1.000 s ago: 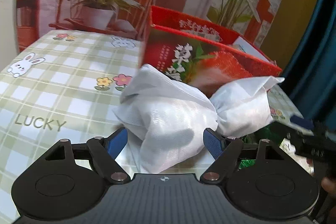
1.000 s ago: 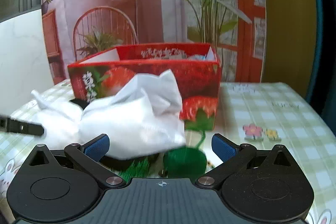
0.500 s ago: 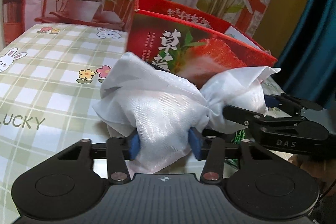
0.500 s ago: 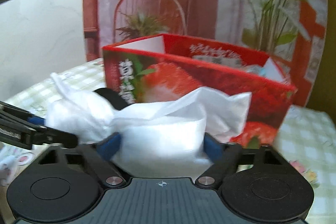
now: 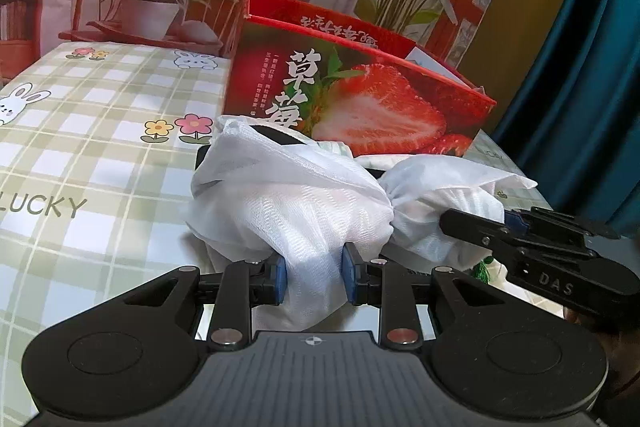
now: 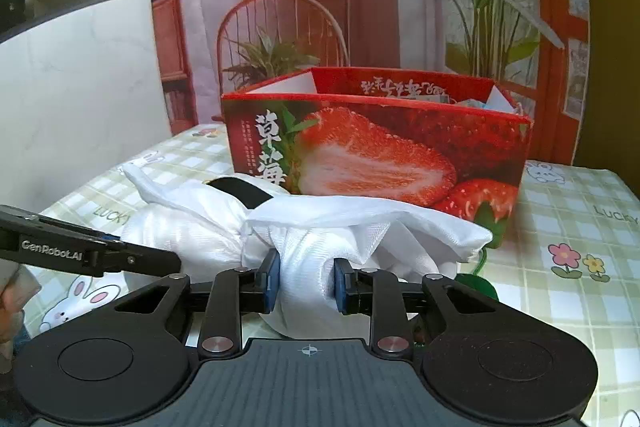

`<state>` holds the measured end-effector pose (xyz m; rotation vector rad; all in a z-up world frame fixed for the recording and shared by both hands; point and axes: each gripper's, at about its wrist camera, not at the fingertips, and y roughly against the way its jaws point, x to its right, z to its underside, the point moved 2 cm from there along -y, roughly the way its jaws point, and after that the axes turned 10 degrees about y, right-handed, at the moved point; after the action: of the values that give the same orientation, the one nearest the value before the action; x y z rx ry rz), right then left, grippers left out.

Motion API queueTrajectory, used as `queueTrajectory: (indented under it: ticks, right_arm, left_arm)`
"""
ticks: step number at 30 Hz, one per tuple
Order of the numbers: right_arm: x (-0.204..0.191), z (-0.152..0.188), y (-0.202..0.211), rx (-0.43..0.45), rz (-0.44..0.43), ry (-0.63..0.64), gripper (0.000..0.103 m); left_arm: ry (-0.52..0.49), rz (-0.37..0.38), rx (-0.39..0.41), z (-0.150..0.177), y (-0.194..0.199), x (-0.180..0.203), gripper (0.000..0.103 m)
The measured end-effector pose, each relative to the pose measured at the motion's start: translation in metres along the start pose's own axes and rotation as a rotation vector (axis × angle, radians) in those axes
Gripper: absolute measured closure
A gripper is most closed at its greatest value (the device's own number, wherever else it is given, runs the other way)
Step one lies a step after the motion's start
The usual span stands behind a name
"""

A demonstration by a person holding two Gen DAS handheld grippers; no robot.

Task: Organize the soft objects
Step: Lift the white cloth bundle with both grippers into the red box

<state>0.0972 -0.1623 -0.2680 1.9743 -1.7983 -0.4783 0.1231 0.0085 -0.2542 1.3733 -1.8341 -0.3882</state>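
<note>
Both grippers have squeezed tighter: the left gripper (image 5: 313,281) and right gripper (image 6: 304,283) each pinch one end of the white cloth bundle (image 5: 304,203), so it won't flop. Behind it waits the strawberry box (image 6: 376,155).

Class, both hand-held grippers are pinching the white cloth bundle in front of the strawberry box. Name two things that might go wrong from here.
1. Each hand-held gripper, left and right, pinches only a fold of the white cloth bundle, so the fabric may slip out when lifted.
2. The strawberry box stands right behind; a low lift could catch its front wall and push it.
</note>
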Motion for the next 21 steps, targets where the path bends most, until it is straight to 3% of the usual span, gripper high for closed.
queueTrajectory:
  ticks: [12,21]
  right_arm:
    - [-0.007,0.002,0.014,0.045,0.006,0.030,0.080]
    - [-0.006,-0.016,0.024,0.122,0.027,0.070,0.080]
  left_arm:
    - [-0.034,0.021,0.075,0.000,0.017,0.007,0.078]
    - [-0.154,0.016,0.176,-0.019,0.034,0.029,0.079]
